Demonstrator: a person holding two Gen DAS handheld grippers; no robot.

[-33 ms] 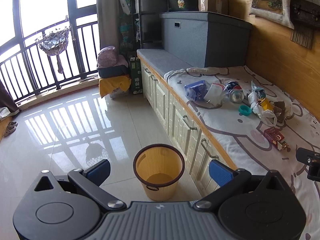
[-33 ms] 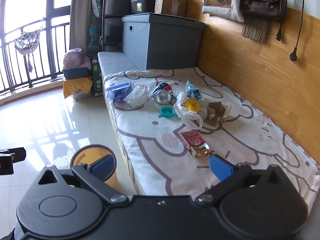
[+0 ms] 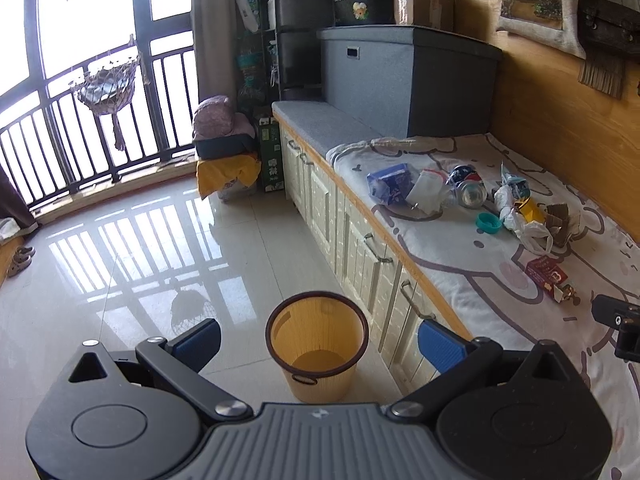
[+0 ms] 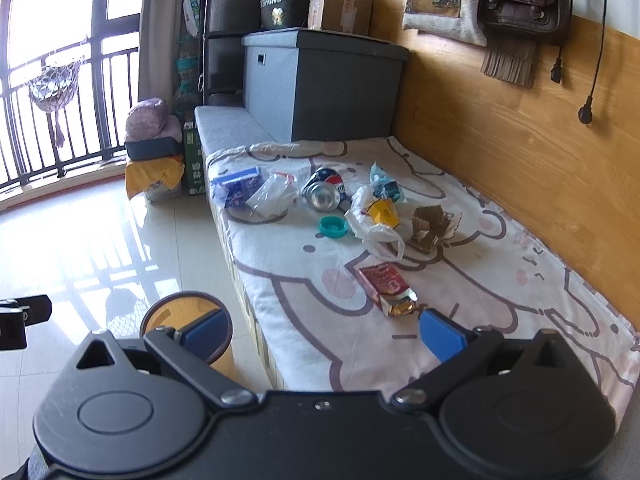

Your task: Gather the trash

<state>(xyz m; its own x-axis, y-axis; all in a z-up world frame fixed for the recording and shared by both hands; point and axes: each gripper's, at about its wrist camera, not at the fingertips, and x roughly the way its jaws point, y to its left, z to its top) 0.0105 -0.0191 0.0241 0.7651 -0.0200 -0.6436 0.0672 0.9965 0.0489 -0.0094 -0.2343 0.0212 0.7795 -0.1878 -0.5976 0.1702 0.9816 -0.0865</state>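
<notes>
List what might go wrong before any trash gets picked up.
1. The thin white plastic bag drapes over the yellow item; a pinch may lift only the film.
2. The can lies on its side and may roll.
3. The bin sits on the floor below the bench edge, so drops may miss.

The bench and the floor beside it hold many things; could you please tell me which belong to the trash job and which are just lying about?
For the job:
- orange bin
- red wrapper
- teal cap
- soda can
- white plastic bag
- torn cardboard
- blue packet

Lying about:
- grey storage box
- brown satchel
- cardboard carton
</notes>
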